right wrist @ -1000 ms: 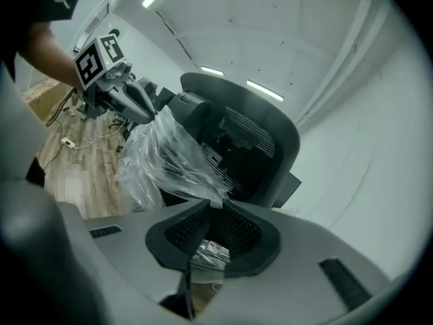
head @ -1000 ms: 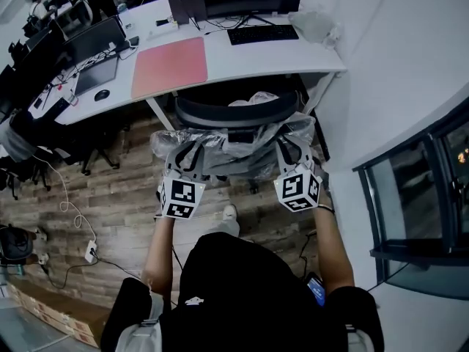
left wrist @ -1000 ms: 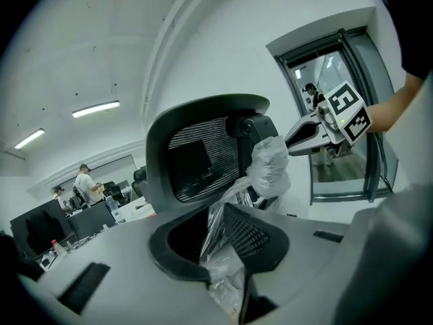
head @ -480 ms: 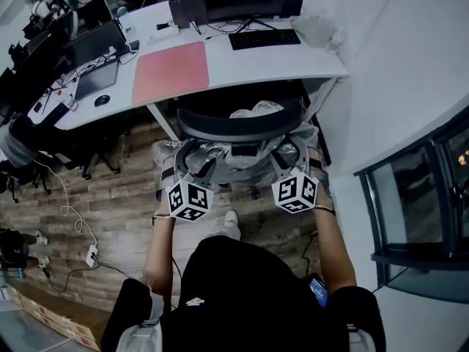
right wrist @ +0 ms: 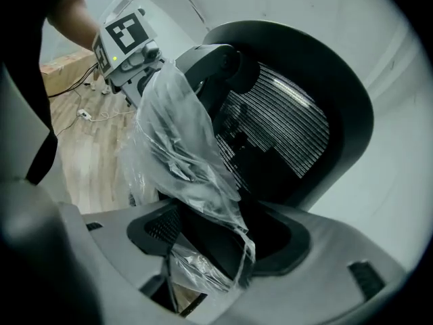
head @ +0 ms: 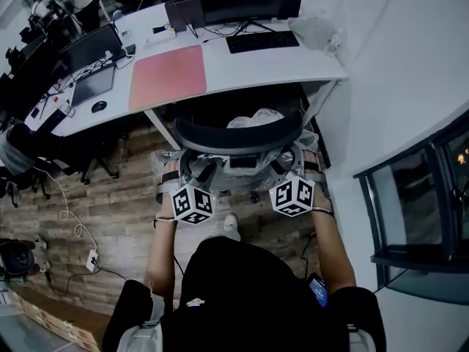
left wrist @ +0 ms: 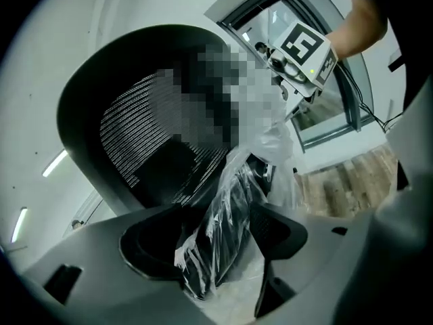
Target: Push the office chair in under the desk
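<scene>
Office chair [head: 238,132] stands at the right end of the white desk [head: 293,59], close to the wall on the right. Its seat is already beneath the desktop and its curved backrest rim lies just on our near side of the desk edge. We judge the push nearly or fully done.

Our left gripper [left wrist: 215,241] has just been opening its jaws. They now stand wide apart and released, with a black frame part wrapped in plastic film [left wrist: 233,202] loose between them, no pad pressing on it. Our right gripper [right wrist: 215,244] has likewise just been opening. Its jaws are spread around the matching wrapped part on the chair's right side and clamp nothing.

As for handling, we expect the chair to be fairly heavy yet easy to move across the wood floor [head: 110,189], and apt to swivel if we push on one side only. The mesh backrest [right wrist: 284,127] would give under pressure, so it makes a poor place to press. The film looks slick and baggy, so pads could slide on it. If more pushing is needed, we would take the stiff frame on both sides at once, or press on the hard backrest rim.
</scene>
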A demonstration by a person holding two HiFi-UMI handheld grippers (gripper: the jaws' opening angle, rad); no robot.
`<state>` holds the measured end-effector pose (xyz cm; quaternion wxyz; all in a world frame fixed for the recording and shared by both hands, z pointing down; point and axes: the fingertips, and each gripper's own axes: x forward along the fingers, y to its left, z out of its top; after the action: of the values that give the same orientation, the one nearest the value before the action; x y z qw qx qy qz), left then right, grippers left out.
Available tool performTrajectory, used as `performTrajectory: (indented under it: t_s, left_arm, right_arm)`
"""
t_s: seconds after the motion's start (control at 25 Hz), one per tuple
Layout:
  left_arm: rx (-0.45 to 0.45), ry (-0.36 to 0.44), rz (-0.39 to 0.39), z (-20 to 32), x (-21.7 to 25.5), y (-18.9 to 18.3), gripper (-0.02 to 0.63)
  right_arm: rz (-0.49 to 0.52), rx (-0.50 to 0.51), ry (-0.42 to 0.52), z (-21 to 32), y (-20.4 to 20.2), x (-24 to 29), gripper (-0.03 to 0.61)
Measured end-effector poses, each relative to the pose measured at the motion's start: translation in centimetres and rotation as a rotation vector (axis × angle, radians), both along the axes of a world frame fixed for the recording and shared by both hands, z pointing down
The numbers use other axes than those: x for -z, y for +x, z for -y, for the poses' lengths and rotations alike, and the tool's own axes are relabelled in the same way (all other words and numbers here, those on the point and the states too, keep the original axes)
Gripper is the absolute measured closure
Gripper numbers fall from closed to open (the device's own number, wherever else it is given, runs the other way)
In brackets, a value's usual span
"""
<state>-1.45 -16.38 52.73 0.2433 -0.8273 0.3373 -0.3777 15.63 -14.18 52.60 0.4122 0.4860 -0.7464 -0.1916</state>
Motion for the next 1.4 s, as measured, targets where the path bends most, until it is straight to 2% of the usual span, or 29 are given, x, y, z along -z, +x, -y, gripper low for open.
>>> performTrajectory:
  t_s: [0.24, 0.68, 1.4]
  left_arm:
    - [-0.006, 0.03, -0.033, 0.4, 0.1, 0.1, 0.302]
    - [0.02, 0.013, -0.097, 3.1, 0.5, 0.3, 0.302]
    - [0.0, -0.03, -0.124, 10.0, 0.2, 0.4, 0.302]
  right_arm:
    - [-0.004, 0.041, -0.015, 0.5, 0.0, -0.2, 0.281]
    - [-0.002, 0.043, -0.016, 3.1, 0.1, 0.3, 0.281]
    - [-0.004, 0.007, -0.029, 9.9, 0.3, 0.0, 0.281]
